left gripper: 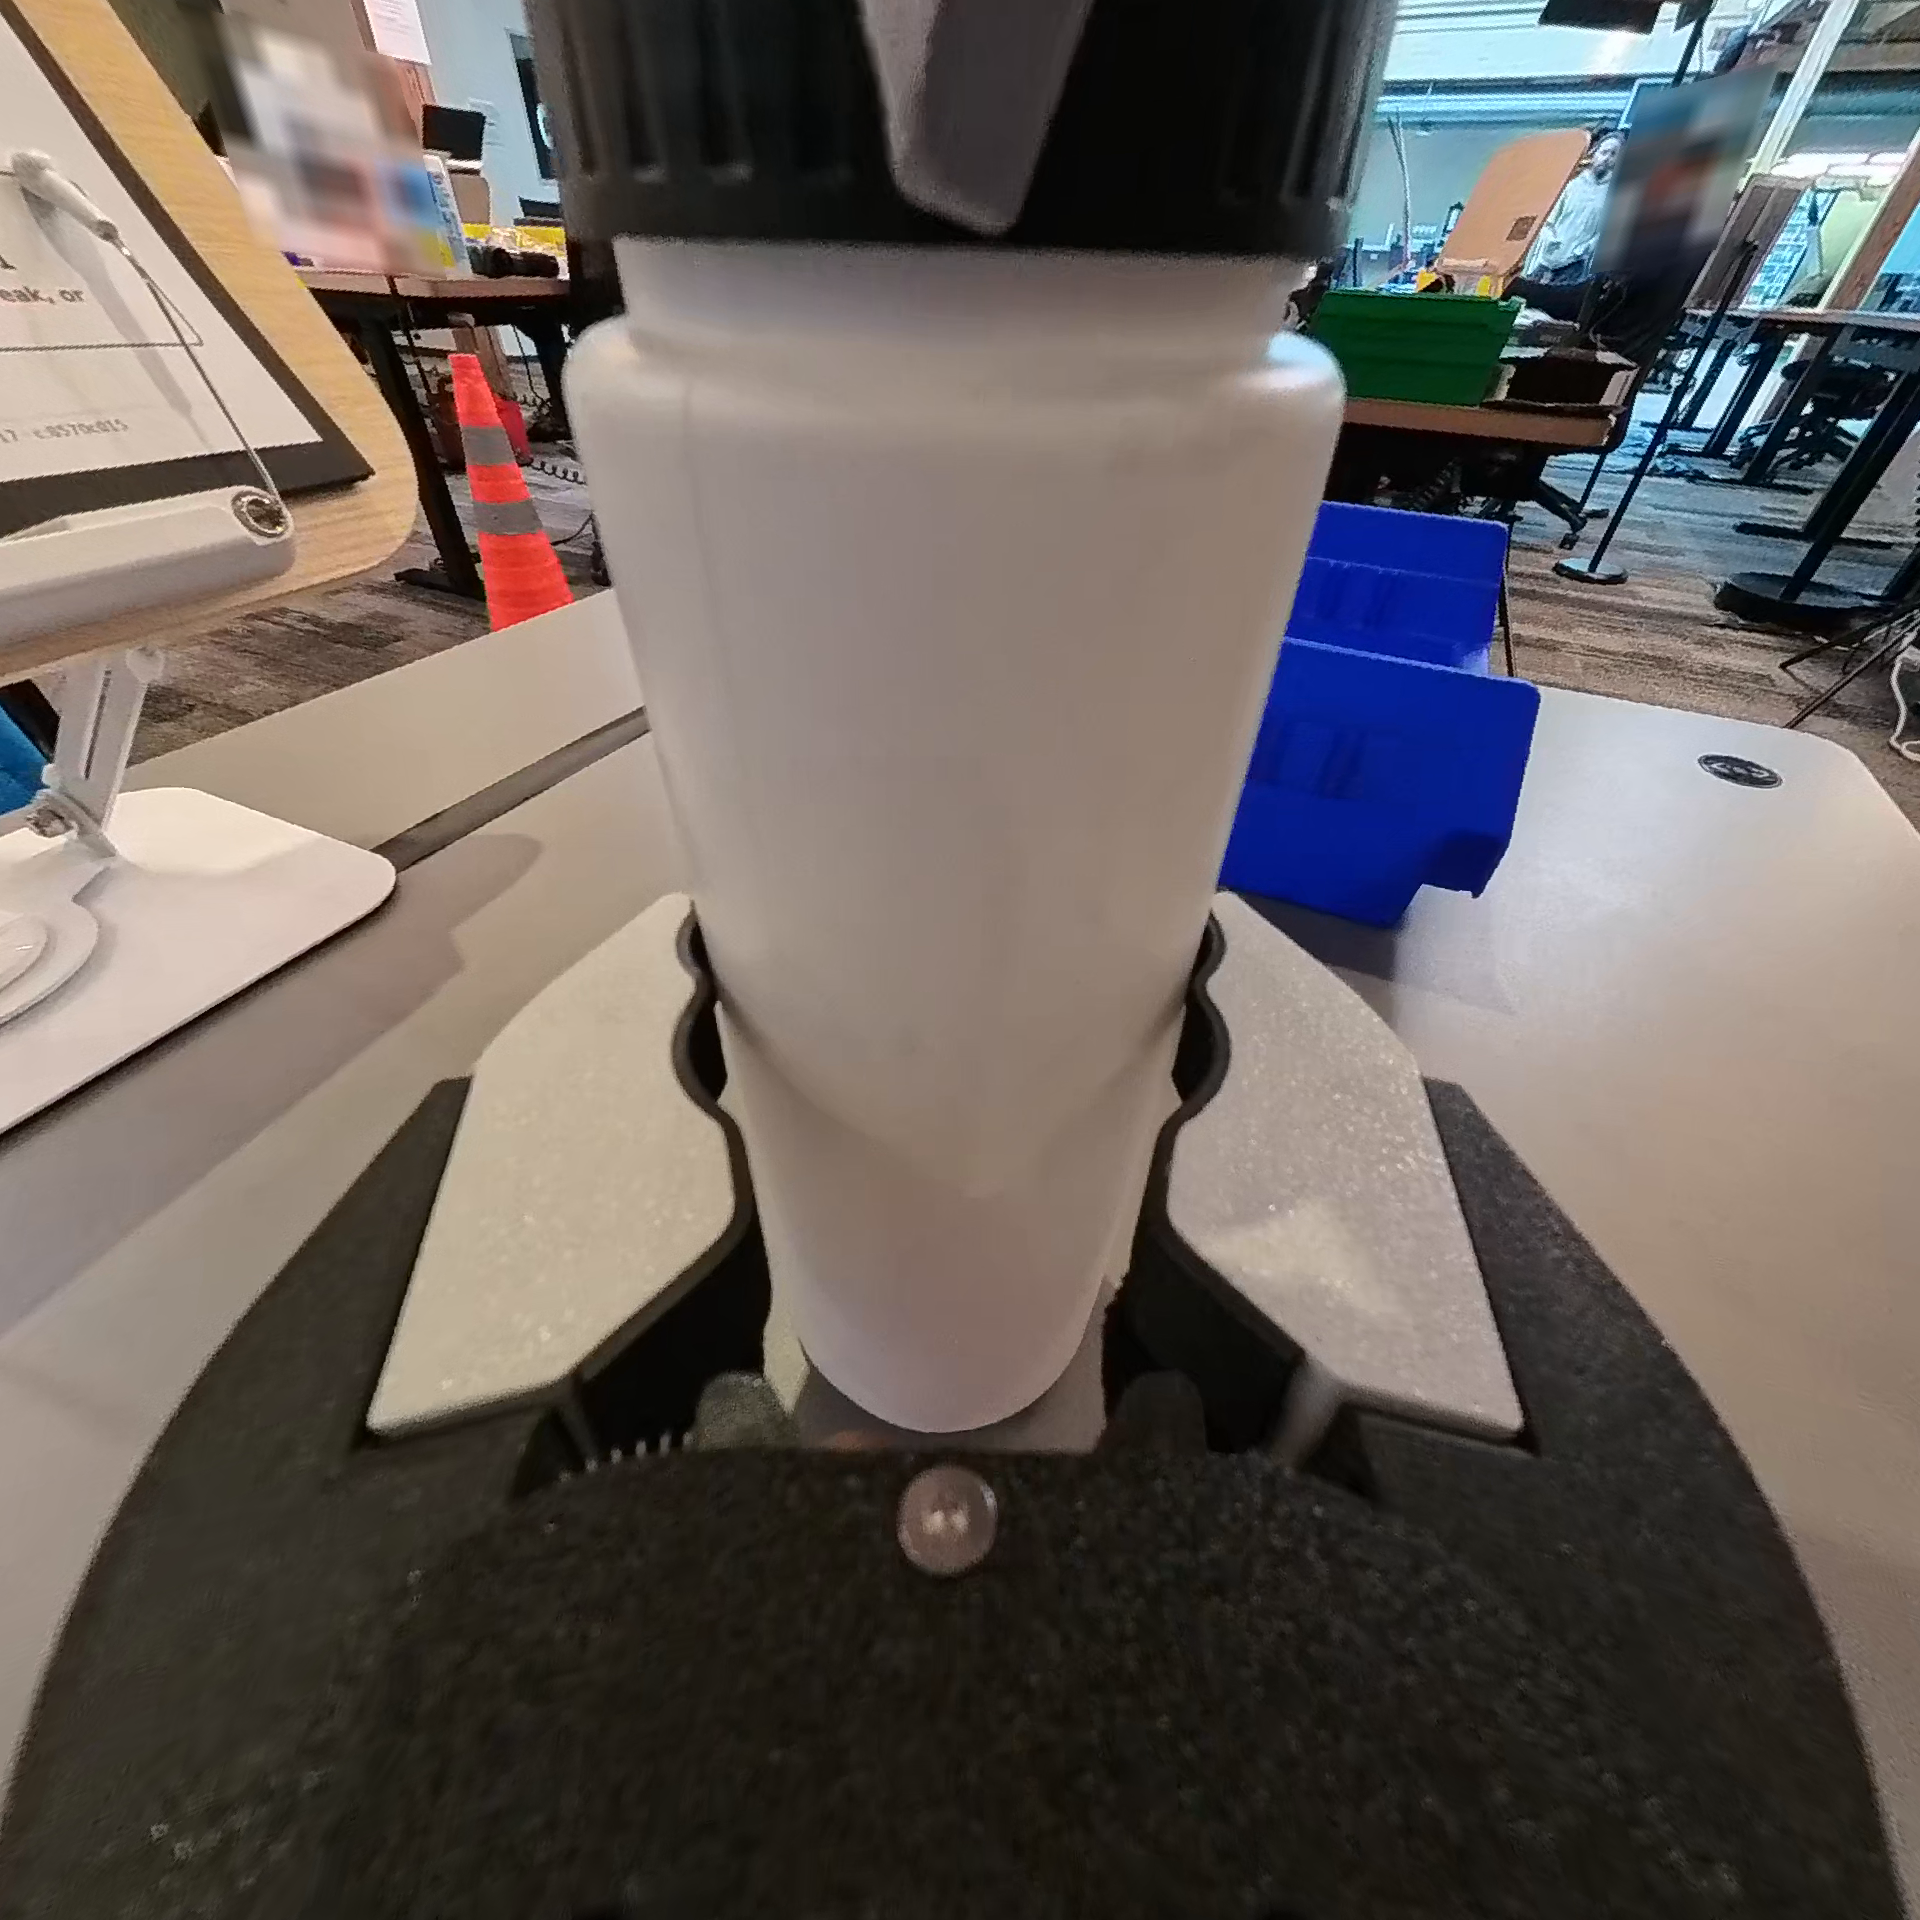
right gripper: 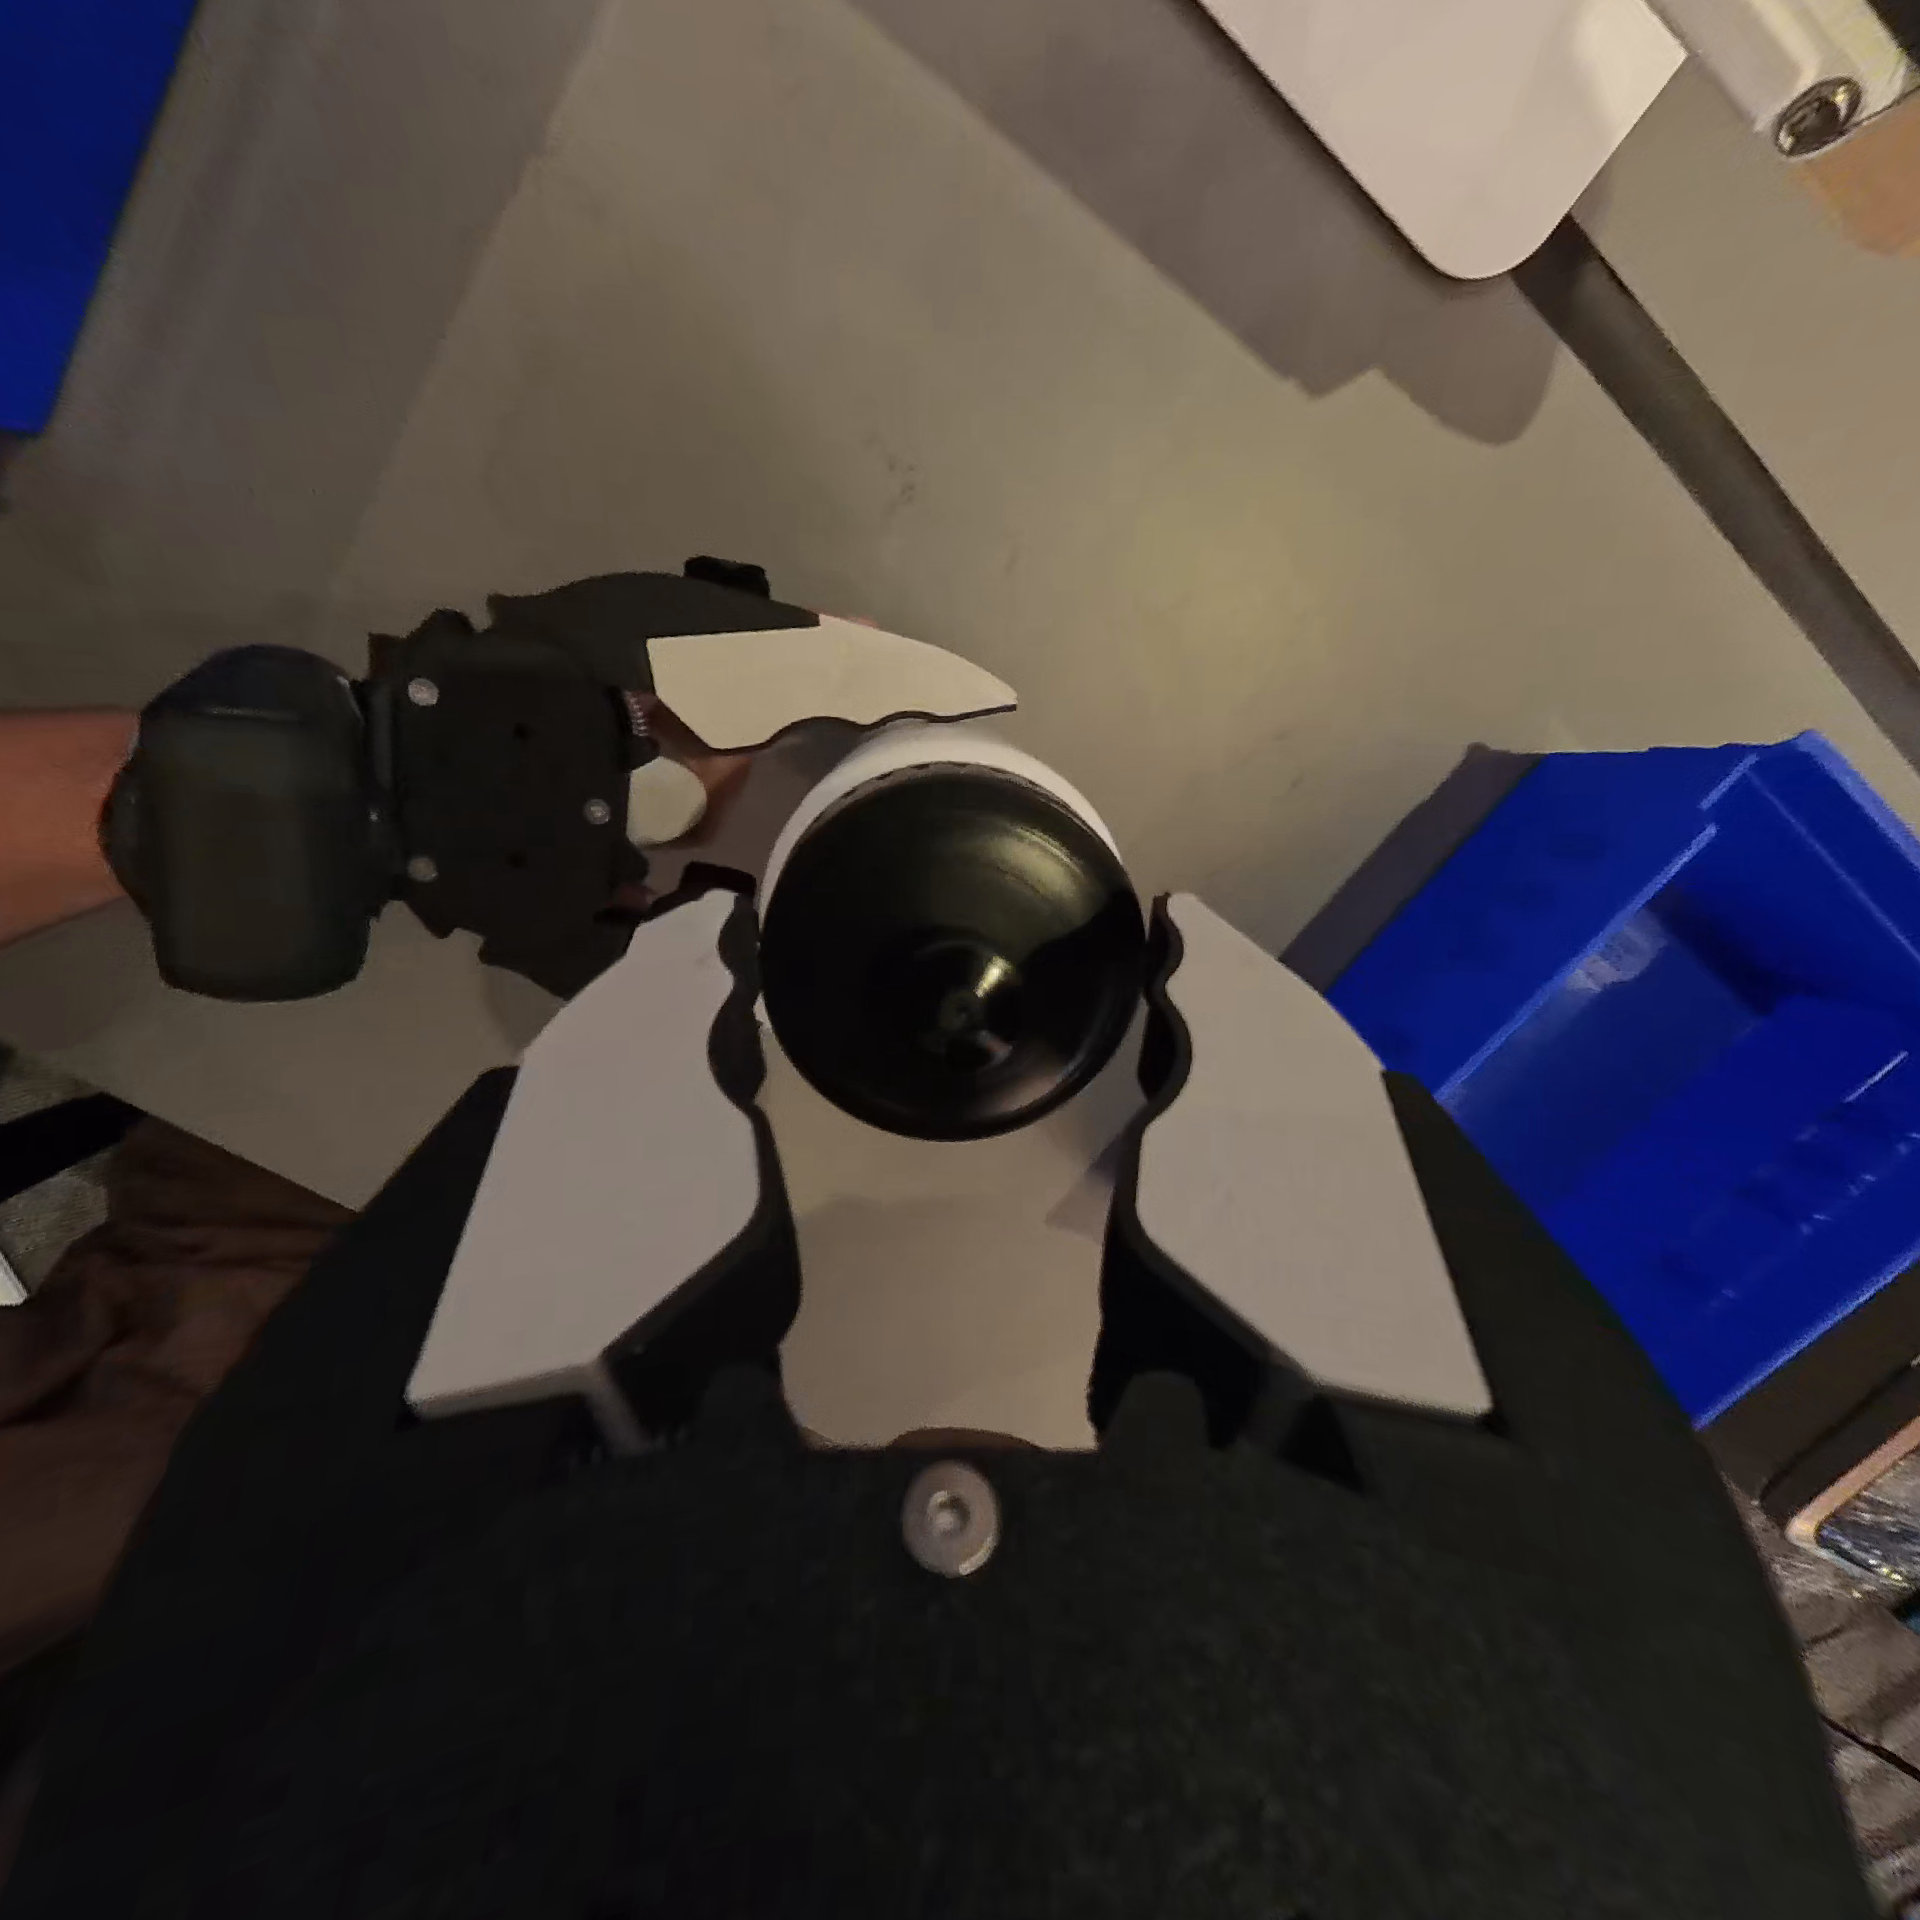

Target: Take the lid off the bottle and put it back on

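White bottle [left gripper: 956,790] sits clamped between the left gripper [left gripper: 951,997] pads, held above the grey table [left gripper: 1662,1039]; its base is hidden behind the gripper body. Black lid [right gripper: 951,951] is on the bottle neck, top cropped in the left wrist view. Right gripper [right gripper: 951,997] points straight down over the lid, jaws closed on its sides; slight blur makes the right pad contact hard to confirm. Only the right view shows the left gripper side-on, with a bare forearm [right gripper: 52,821] behind. Blue bin [left gripper: 1382,727] lies just right of the bottle. White stand [left gripper: 156,914] far left.
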{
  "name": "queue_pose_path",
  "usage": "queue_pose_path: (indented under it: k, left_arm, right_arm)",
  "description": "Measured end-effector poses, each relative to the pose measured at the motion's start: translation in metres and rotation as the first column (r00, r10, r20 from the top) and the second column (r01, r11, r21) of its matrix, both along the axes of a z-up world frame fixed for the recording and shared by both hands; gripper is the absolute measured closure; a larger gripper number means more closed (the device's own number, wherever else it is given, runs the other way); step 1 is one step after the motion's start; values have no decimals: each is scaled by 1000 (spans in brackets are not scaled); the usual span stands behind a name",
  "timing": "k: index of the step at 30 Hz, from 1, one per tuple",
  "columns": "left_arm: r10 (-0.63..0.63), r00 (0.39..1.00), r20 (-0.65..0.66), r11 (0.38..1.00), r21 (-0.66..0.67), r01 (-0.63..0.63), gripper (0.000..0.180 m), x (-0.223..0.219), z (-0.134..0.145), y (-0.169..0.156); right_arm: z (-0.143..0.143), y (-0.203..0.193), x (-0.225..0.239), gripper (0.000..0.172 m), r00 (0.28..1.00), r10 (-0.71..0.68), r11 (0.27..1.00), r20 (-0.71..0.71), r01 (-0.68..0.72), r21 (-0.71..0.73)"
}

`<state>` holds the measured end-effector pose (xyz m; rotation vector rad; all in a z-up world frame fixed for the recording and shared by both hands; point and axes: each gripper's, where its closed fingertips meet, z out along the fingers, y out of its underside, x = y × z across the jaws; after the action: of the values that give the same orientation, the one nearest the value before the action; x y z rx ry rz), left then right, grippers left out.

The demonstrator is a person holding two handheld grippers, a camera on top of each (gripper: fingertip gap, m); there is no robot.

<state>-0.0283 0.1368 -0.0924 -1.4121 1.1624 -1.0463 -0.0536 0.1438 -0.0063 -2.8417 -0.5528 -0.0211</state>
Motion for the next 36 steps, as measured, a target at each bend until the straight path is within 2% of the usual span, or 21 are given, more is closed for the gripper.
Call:
queue_pose_path:
  k: [3, 5, 9, 11, 13, 17, 20, 21, 23, 26, 29, 33, 36]
  left_arm:
    - [-3, 1000, -2, 1000, 0, 3, 95, 0, 0, 0]
    - [-4, 1000, -3, 1000, -4, 4, 95, 0, -1, 0]
    - [-9, 1000, -6, 1000, 1, 9, 95, 0, -2, -1]
    - [-11, 1000, -9, 1000, 7, 11, 95, 1, -3, -2]
    - [-11, 1000, -10, 1000, 8, 11, 95, 1, -3, -3]
    - [-13, 1000, -13, 1000, 3, 13, 95, 1, -4, -3]
    - [-13, 1000, -16, 1000, 3, 13, 95, 1, -4, -2]
    - [-13, 1000, -17, 1000, 4, 13, 95, 1, -4, -3]
    - [-13, 1000, -18, 1000, 3, 13, 95, 1, -5, -3]
    - [-12, 1000, -18, 1000, 3, 12, 95, 1, -5, -3]
    - [-10, 1000, -19, 1000, 4, 10, 95, 1, -5, -3]
    - [-10, 1000, -21, 1000, 2, 10, 95, 1, -5, -2]
    - [-11, 1000, -20, 1000, 1, 11, 95, 1, -5, -2]
  right_arm:
    - [0, -1, 0, 101, 992, 124, 992, 23, -123, -39]
    - [0, -1, -1, 101, 952, 303, 952, 47, -300, -61]
    - [-1, -3, -3, 101, 773, 629, 777, 81, -623, -94]
    - [-1, -6, -3, 101, 683, 725, 689, 94, -716, -110]
    - [-1, -7, -2, 101, 638, 762, 648, 113, -751, -128]
    - [7, -7, -8, 100, 641, 751, 655, 159, -753, -64]
    - [22, -11, -14, 108, 745, 654, 750, 132, -661, 18]
    - [27, -15, -16, 111, 795, 601, 796, 86, -605, 23]
    - [33, -19, -16, 104, 897, 442, 896, 14, -442, 26]
    - [25, -24, 5, 93, 981, 191, 981, 38, -190, -41]
    - [13, -25, 5, 89, 995, 97, 993, 2, -97, -62]
    - [15, -7, 16, 85, 999, 28, 1000, 35, -29, 8]
    - [6, -8, 15, 85, 1000, 11, 999, -6, -12, -42]
